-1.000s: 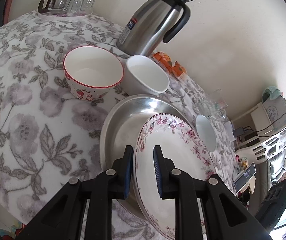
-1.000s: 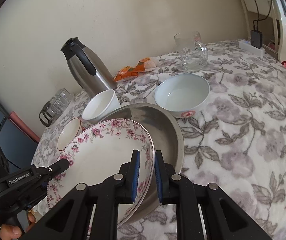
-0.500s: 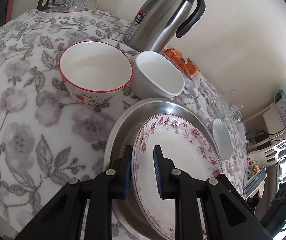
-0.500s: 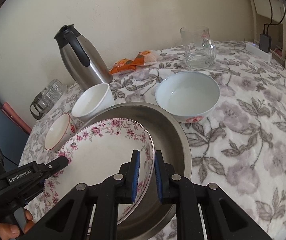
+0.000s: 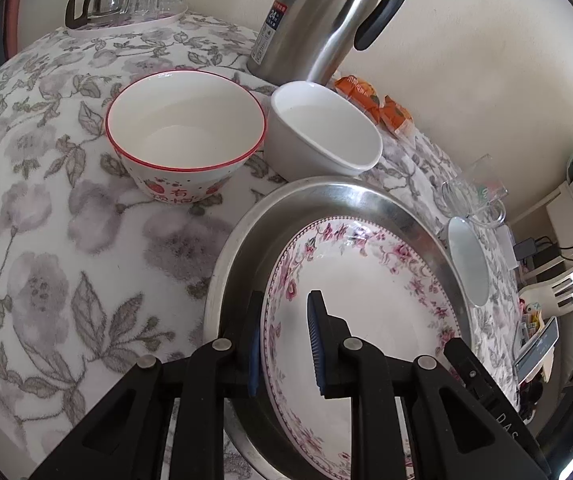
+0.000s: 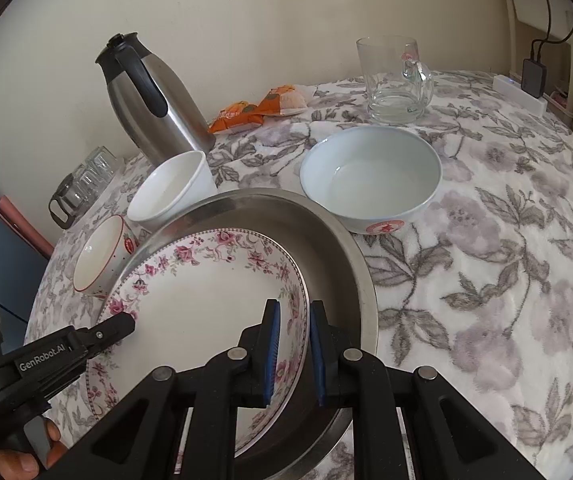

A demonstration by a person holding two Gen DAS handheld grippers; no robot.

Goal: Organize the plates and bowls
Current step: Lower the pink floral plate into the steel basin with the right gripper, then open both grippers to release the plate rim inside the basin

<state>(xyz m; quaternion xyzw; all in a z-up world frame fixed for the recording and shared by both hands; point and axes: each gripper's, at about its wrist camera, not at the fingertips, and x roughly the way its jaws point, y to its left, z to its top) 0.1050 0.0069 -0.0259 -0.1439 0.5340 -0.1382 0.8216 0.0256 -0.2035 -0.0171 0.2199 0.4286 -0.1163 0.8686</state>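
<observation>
A white plate with pink flowers [image 5: 366,288] [image 6: 206,292] lies inside a large steel plate [image 5: 366,200] [image 6: 338,240]. My left gripper [image 5: 282,344] is shut on the flowered plate's left rim; it also shows in the right wrist view [image 6: 118,326]. My right gripper [image 6: 292,352] is shut on the plate's right rim. A red-rimmed bowl [image 5: 184,132] [image 6: 98,256], a plain white bowl [image 5: 322,136] [image 6: 170,192] and a wider white bowl with a red mark [image 6: 370,176] [image 5: 468,268] stand around the steel plate.
A steel thermos jug [image 5: 326,20] [image 6: 150,100] stands at the wall behind the bowls, orange snack packets [image 6: 262,108] beside it. A glass mug [image 6: 394,76] is at the back right. A tray of glasses and a glass pot [image 5: 126,0] sits far left.
Both grippers have lowered the flowered plate down into the steel plate and moved closer to the table. Both keep their hold on its rim.
</observation>
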